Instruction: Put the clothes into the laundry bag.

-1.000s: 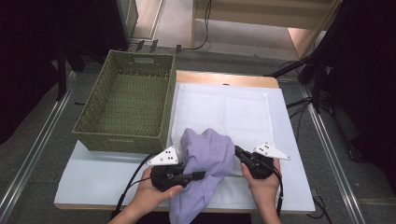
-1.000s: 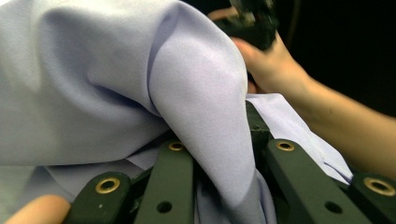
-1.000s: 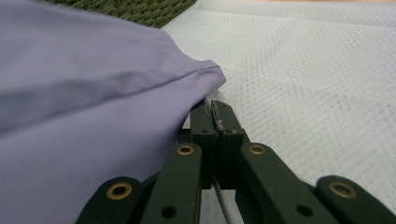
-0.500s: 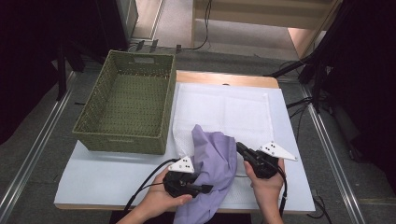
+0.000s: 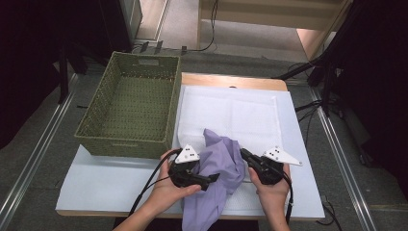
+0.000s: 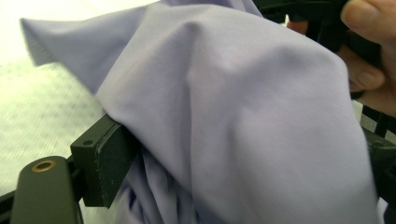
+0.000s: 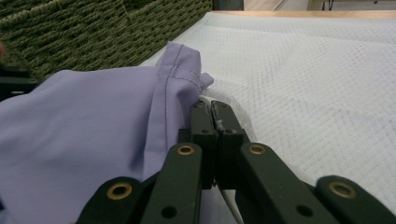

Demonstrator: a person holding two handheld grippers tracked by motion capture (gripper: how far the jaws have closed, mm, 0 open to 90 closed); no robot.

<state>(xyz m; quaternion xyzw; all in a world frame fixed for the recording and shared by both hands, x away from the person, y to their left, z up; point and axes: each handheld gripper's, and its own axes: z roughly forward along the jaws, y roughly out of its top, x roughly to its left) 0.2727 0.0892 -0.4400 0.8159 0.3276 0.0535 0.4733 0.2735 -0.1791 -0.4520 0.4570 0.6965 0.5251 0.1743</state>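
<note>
- A crumpled lilac cloth garment (image 5: 217, 168) lies bunched at the near edge of the tabletop (image 5: 96, 180), on a white quilted mat (image 5: 231, 110), its lower end hanging over the front edge; a person's two hands work it from either side
- The right tongs (image 7: 214, 116) are pressed together on a stitched hem of the garment, seen close in the right gripper view; the left tongs (image 5: 211, 179) have just been opening, jaws apart, with cloth draped loosely across one of them
- Judged step: regripping while straightening or folding; the left tongs likely need a fresh edge to pinch while the right holds firm
- A woven green rectangular basket (image 5: 134, 110) stands empty just left of the mat; beyond lie grey floor, metal rails and trailing cables
</note>
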